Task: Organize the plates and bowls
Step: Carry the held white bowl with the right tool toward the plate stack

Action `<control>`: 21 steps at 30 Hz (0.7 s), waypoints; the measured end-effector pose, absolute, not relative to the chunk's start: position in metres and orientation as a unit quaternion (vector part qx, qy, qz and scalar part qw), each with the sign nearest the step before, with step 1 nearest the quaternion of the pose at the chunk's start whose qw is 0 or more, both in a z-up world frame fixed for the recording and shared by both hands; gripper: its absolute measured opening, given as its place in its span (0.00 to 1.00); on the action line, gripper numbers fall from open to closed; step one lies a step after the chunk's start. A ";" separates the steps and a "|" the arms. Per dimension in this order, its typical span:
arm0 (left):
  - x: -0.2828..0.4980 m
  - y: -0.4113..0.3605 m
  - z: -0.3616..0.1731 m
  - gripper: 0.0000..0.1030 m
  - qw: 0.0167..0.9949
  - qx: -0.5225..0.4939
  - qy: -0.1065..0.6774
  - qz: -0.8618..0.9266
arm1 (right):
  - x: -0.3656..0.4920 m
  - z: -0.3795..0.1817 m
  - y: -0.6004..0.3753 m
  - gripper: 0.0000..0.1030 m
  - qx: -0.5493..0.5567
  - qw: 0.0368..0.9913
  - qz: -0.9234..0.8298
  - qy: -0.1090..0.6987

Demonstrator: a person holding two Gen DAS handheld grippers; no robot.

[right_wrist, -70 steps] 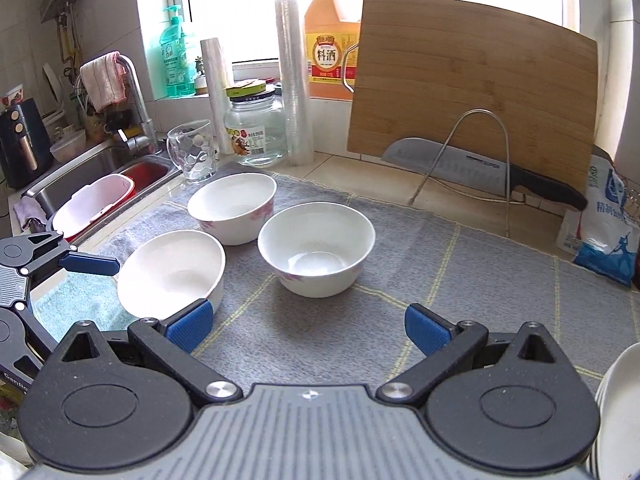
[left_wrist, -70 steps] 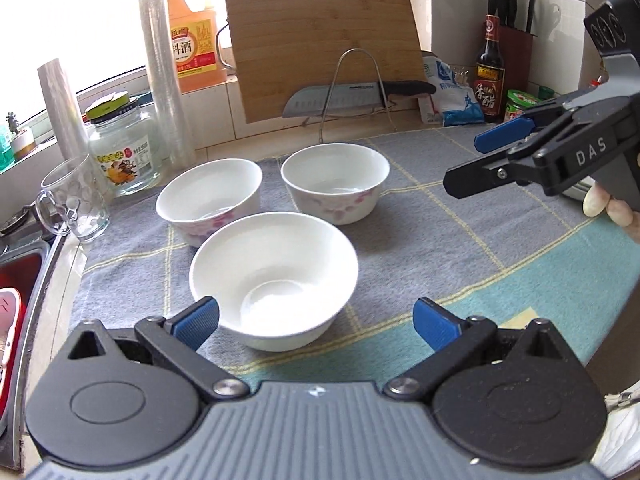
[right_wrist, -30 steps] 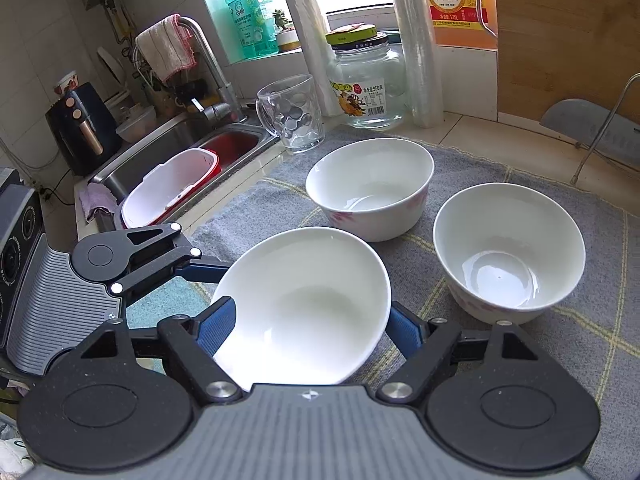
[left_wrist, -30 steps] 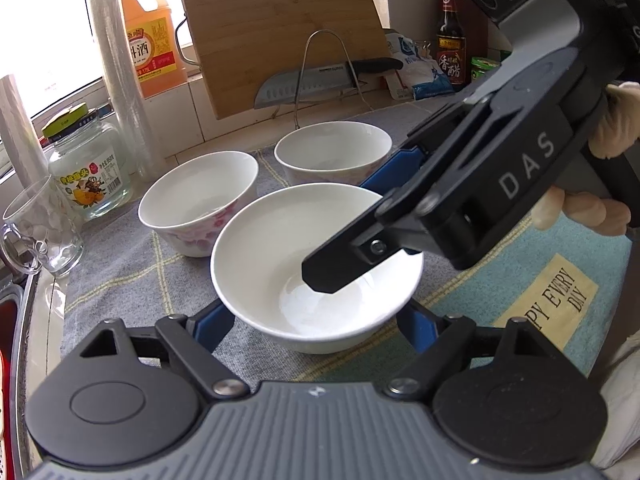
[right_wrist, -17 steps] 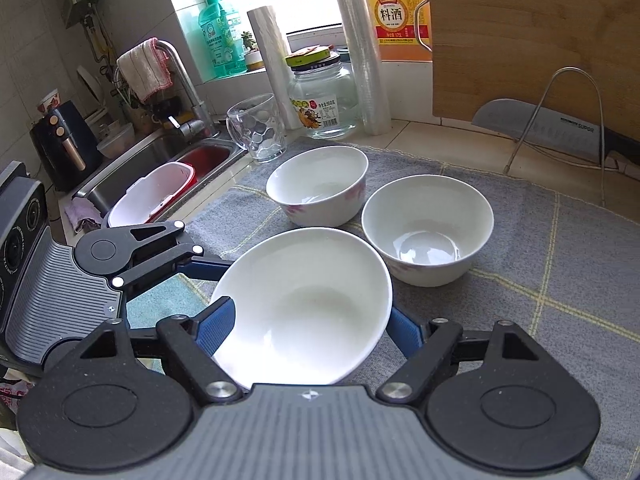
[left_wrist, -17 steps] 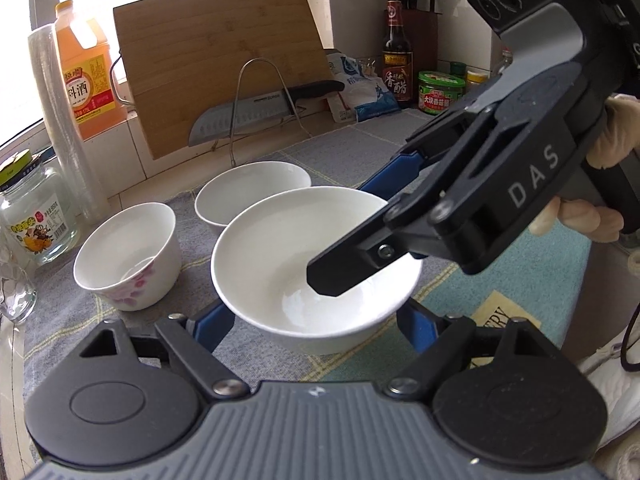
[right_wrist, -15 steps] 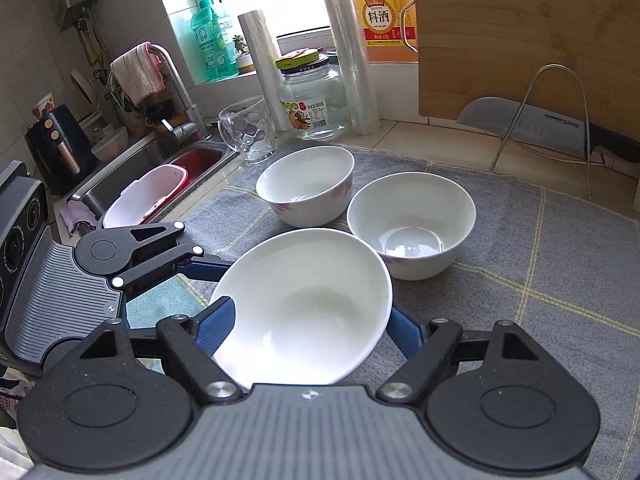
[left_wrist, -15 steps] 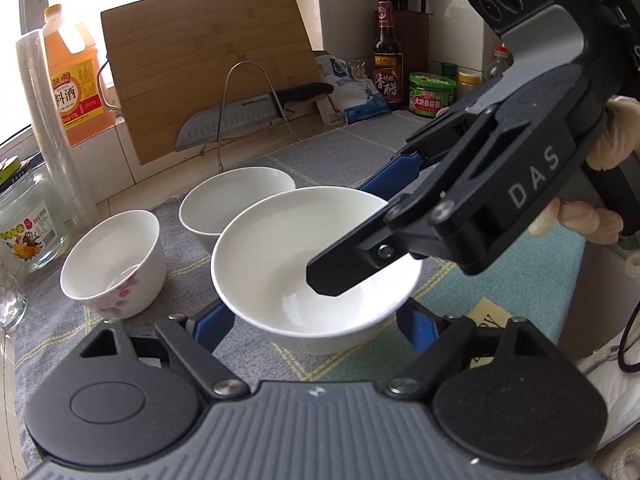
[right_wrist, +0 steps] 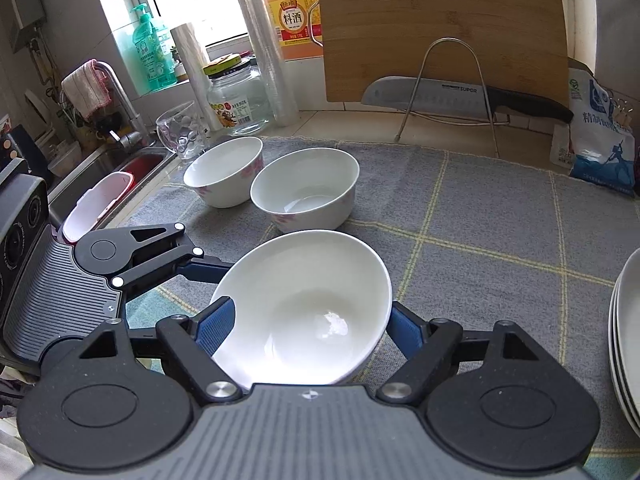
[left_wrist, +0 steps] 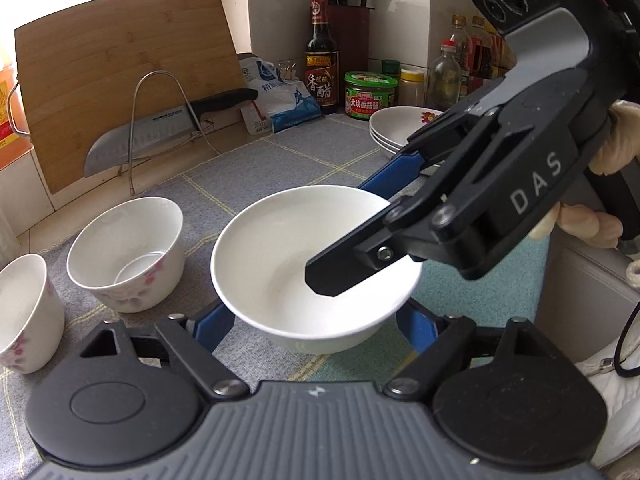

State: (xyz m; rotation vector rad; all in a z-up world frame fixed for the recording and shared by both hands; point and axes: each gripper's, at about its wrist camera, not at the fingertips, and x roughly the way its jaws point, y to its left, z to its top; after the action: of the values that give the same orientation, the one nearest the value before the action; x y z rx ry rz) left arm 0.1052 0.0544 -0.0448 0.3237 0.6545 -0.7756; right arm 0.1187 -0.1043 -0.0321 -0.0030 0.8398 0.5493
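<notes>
Plain bowl [right_wrist: 304, 312] gripped between both claws' pads.

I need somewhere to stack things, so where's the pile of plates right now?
The pile of plates sits on the grey mat at its far right, before the green-lidded jar; the right wrist view catches it at the right edge.

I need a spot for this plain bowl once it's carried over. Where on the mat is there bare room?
The widest free patch of grey mat lies between the two flowered bowls, the knife rack and the plate stack. It is crowded left of the bowls, by the glass mug and jar.
</notes>
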 end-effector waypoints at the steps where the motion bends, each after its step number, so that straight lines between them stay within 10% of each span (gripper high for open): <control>1: 0.105 0.051 -0.046 0.85 0.860 0.155 0.312 -0.372 | 0.118 -0.033 -0.108 0.84 -0.001 0.877 0.260 0.404; 21: 0.112 0.034 -0.056 0.86 0.852 0.139 0.332 -0.381 | 0.123 -0.048 -0.129 0.90 0.008 0.870 0.252 0.424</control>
State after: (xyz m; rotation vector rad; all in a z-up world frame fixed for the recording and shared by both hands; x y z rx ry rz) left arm 0.1123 0.0341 -0.0557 0.2937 0.6984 -0.8027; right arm 0.1233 -0.1295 -0.0475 0.0169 0.8859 0.5262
